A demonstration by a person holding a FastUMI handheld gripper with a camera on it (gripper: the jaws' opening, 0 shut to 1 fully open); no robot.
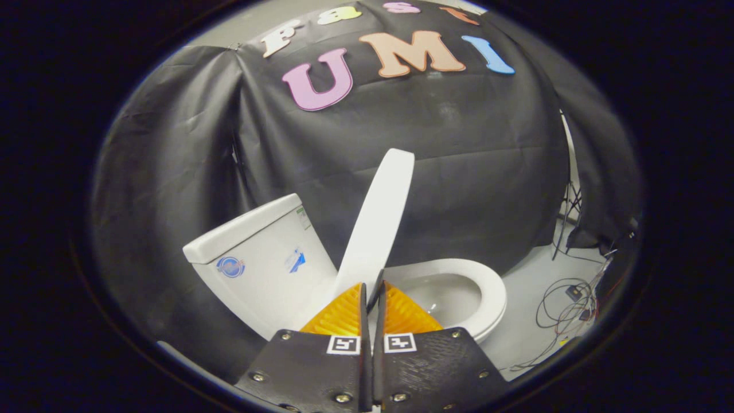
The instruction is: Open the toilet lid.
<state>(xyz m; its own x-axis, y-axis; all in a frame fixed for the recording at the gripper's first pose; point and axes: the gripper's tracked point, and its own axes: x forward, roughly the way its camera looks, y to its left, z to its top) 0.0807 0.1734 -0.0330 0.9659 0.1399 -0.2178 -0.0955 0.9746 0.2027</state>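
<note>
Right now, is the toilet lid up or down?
Up. The lid stands raised off the seat, leaning toward the tank; the gripper pinches its edge.

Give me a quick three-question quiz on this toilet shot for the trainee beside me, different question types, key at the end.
1. True or false: the toilet lid lies flat on the seat.
2. Multiple choice: the gripper fingers are A) spread wide with nothing between them, B) close together with the lid's edge between them, C) pressed on the tank.
3. Fill in: loose cables lie on the floor beyond the ____.

Key: 1. False, the lid is raised well off the seat, leaning toward the tank. 2. B, though whether both fingers press on it is hard to tell. 3. Bowl (the toilet).
</note>
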